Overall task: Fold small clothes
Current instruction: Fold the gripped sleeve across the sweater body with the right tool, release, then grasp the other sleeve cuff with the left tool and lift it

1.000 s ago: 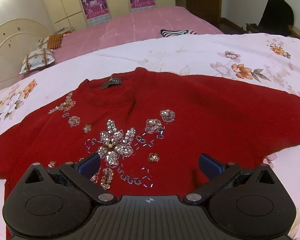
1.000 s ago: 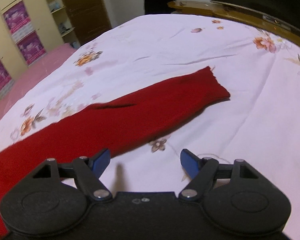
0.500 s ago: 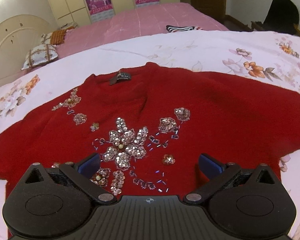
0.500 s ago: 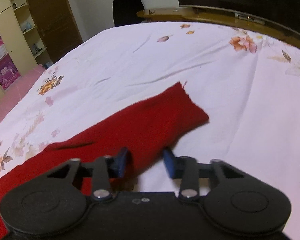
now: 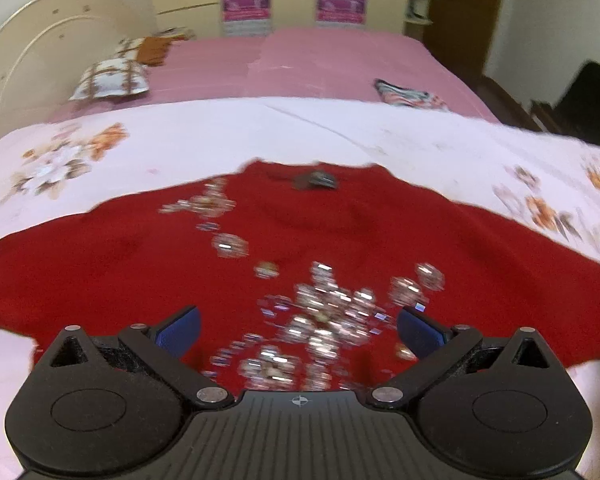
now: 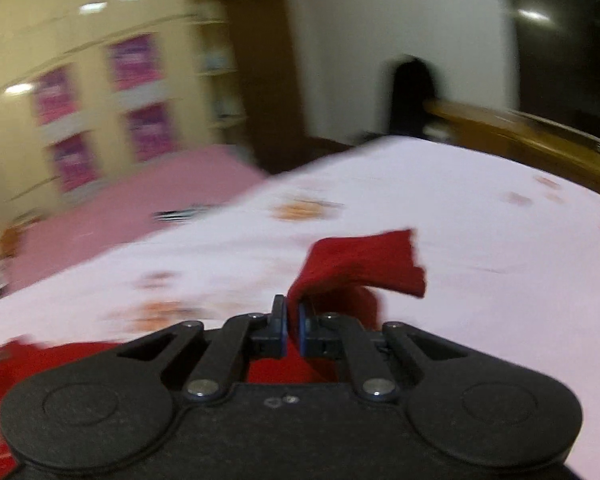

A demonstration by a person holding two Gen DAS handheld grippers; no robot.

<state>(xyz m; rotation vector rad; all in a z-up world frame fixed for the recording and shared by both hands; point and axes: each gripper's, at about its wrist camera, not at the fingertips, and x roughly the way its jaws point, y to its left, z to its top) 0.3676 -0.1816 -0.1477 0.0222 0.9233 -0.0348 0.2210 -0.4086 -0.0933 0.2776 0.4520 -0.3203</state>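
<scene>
pink bed (image 5: 340, 60), cream wardrobe (image 6: 100, 80), brown door (image 5: 464, 8)

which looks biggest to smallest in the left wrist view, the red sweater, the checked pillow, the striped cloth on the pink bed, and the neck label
1. Red sweater, by far the largest, though nearest the camera.
2. Checked pillow.
3. Striped cloth, close to the pillow in look; both lie far off, so that order is unsure.
4. Neck label, smallest.

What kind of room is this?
Most likely a bedroom: a red sweater lies on a bed with a floral sheet, pillows sit by the headboard, and a wardrobe stands behind.
</scene>
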